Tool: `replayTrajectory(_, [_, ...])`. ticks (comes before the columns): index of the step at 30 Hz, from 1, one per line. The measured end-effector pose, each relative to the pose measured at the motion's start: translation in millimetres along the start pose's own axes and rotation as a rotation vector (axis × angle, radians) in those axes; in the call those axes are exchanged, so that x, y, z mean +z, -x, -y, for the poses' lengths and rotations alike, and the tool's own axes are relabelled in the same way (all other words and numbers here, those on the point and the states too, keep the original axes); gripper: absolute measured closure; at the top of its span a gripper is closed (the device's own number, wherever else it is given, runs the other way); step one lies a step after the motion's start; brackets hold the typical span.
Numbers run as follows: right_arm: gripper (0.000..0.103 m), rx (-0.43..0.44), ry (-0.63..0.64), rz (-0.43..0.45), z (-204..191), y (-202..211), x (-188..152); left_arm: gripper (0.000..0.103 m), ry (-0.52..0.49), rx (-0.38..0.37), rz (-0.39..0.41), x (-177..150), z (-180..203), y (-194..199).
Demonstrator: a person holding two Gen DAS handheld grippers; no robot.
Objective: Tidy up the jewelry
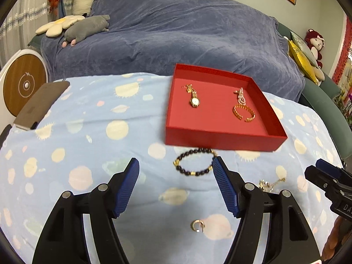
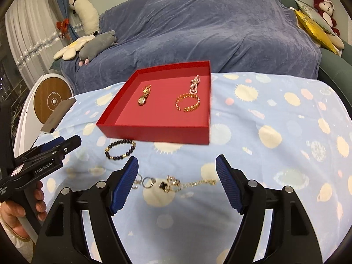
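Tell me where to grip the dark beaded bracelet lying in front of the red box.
Pinch the near arc of the dark beaded bracelet from above with the open left gripper. It lies flat as an open loop on the blue patterned cloth, its far side close to the red box.

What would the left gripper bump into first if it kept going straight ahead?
Probably the dark beaded bracelet lying between the open left gripper and the red tray, though depth is hard to judge.
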State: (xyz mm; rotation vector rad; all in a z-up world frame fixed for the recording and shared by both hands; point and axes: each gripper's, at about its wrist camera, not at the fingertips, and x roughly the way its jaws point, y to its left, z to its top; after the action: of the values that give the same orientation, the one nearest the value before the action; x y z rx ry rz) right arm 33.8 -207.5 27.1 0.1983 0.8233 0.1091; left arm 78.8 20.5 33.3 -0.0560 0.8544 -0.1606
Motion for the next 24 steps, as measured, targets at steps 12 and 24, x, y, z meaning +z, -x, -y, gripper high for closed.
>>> replayTrajectory(12, [0.033,0.015,0.073,-0.100,-10.9,-20.1,-48.1,0.036,-0.049,-0.008,-0.060,-48.5,1.0,-5.5])
replayTrajectory(24, [0.042,0.026,0.046,-0.124,-4.8,-34.6,-46.0,0.036,-0.037,-0.013,-0.083,-46.4,3.0,-16.6])
